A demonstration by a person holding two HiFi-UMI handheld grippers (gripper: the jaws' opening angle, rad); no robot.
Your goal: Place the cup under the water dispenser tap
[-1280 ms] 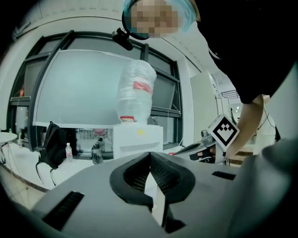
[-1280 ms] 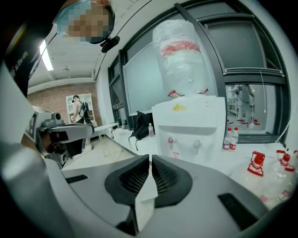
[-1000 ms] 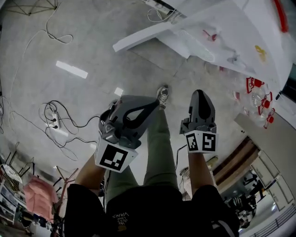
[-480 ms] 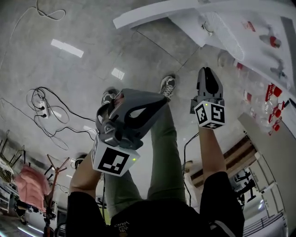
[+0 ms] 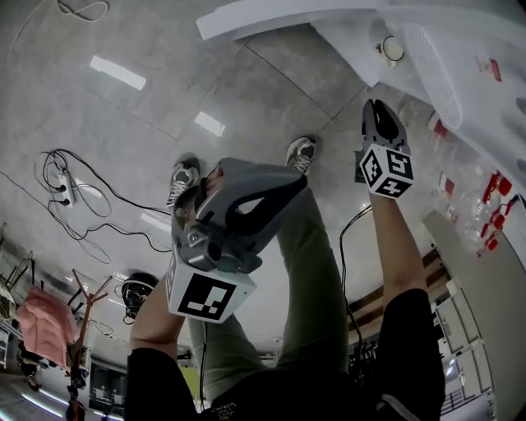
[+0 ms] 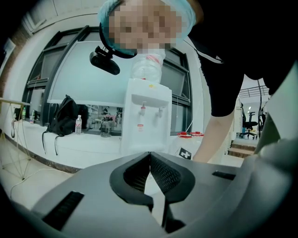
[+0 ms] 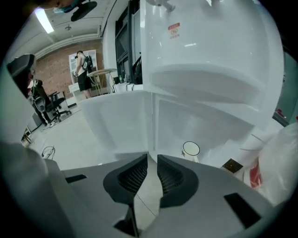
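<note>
Cup: a small white cup with a dark rim (image 7: 191,149) stood upright on the desk. It was just ahead and to the right of the right gripper's jaws, held by nothing.
Dispenser: the white desktop water dispenser (image 6: 145,121) rose directly behind the cup. Its taps sat high on the front panel, and the cup was not yet seen to stand beneath them.
Right gripper: the right gripper (image 7: 152,160) had its jaws drawn nearly together, with nothing between them.
Left gripper: the left gripper (image 6: 150,155) had jaw tips that met, and it was empty.
Change: over the last second, the head view showed the right gripper travelling away from the person's legs toward the desk edge. The left gripper kept its station above the knees.
Consequence: this was judged an approach phase. The jaws would have to part before the cup could be taken.
Desk: the white desk (image 5: 246,20) also carried red-and-clear items at its far side.
Room: the floor was grey concrete (image 5: 123,131) with loose black cables (image 5: 74,177). A black backpack (image 6: 65,116) lay on a window ledge.
</note>
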